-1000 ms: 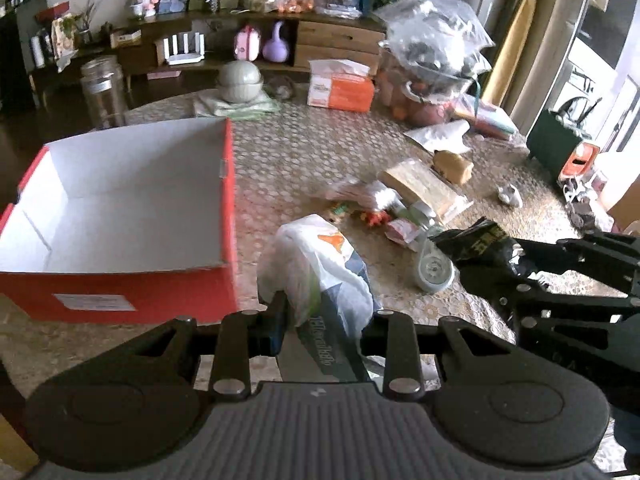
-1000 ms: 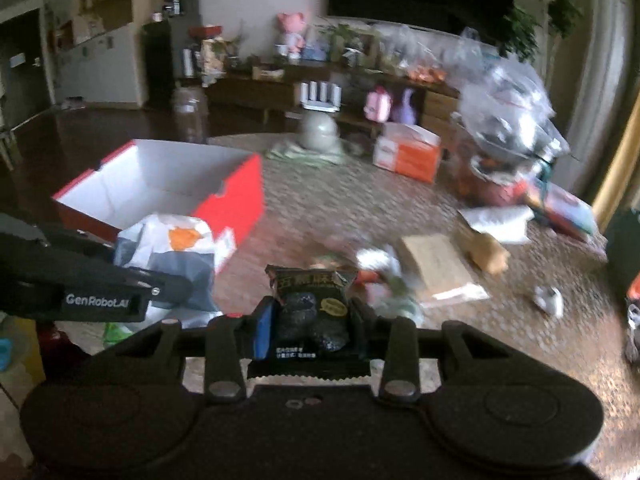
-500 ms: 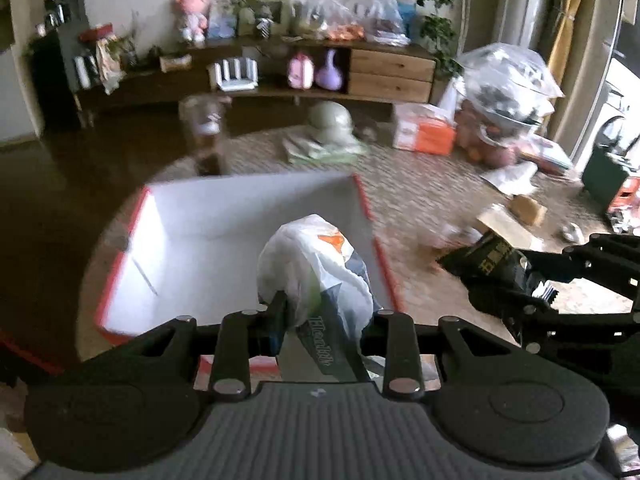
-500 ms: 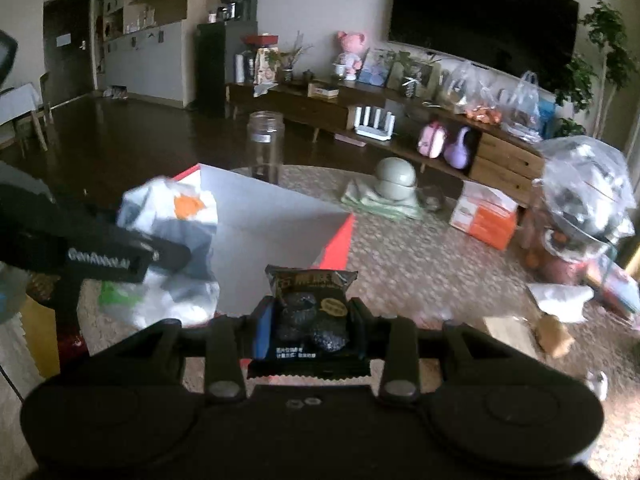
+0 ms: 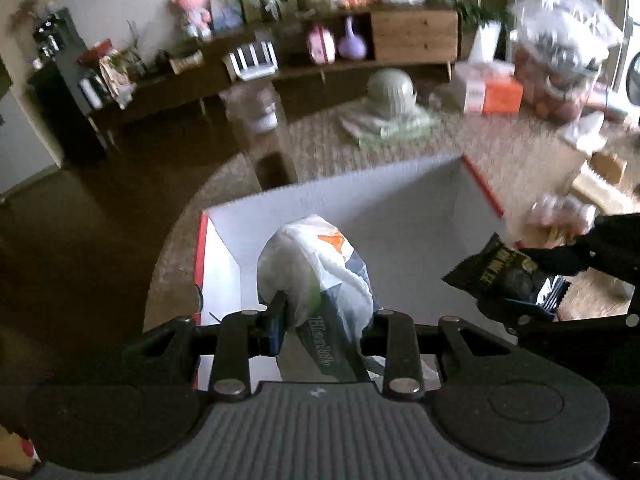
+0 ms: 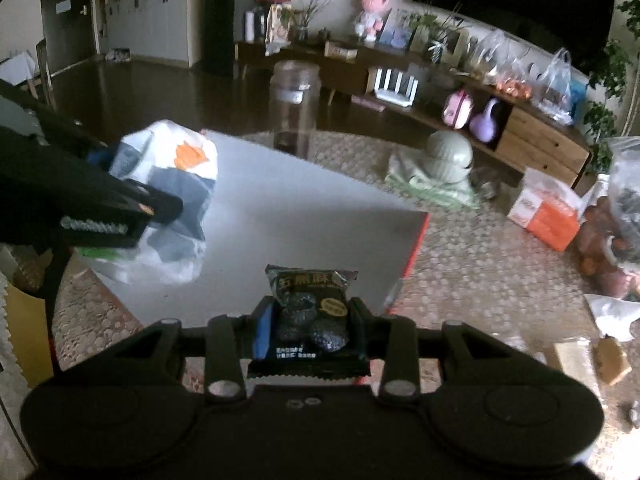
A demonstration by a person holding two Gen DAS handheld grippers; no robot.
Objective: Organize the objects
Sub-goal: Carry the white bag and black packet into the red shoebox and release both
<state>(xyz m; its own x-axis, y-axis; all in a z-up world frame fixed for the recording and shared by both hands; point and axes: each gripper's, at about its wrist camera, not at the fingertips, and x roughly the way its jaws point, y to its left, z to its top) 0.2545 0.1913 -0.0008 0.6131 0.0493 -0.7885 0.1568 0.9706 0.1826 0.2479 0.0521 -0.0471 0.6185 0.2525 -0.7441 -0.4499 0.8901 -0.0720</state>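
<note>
My left gripper [image 5: 326, 314] is shut on a white plastic packet [image 5: 320, 264] with an orange mark and grey print, held above the open red box [image 5: 480, 188] with its white inside. The right gripper [image 6: 310, 320] is shut on a black snack packet [image 6: 312, 312] over the box's [image 6: 416, 240] near right corner. In the left wrist view the black packet [image 5: 500, 272] hangs at the right, just past the box's right wall. In the right wrist view the white packet [image 6: 172, 184] and left gripper's fingers [image 6: 160, 206] sit over the box's left side.
A clear jar [image 6: 296, 108] stands behind the box. Further back on the patterned table [image 6: 460, 276] lie a green dome on cloth [image 6: 446, 160], an orange tissue box [image 6: 546, 212], a bulging clear bag [image 5: 560, 56] and small wrapped items [image 6: 592, 356]. A wooden sideboard [image 5: 412, 36] lines the wall.
Both grippers have swung left with their packets, from beside the box and the scattered items to above the box's open inside. Neither grip has changed.
</note>
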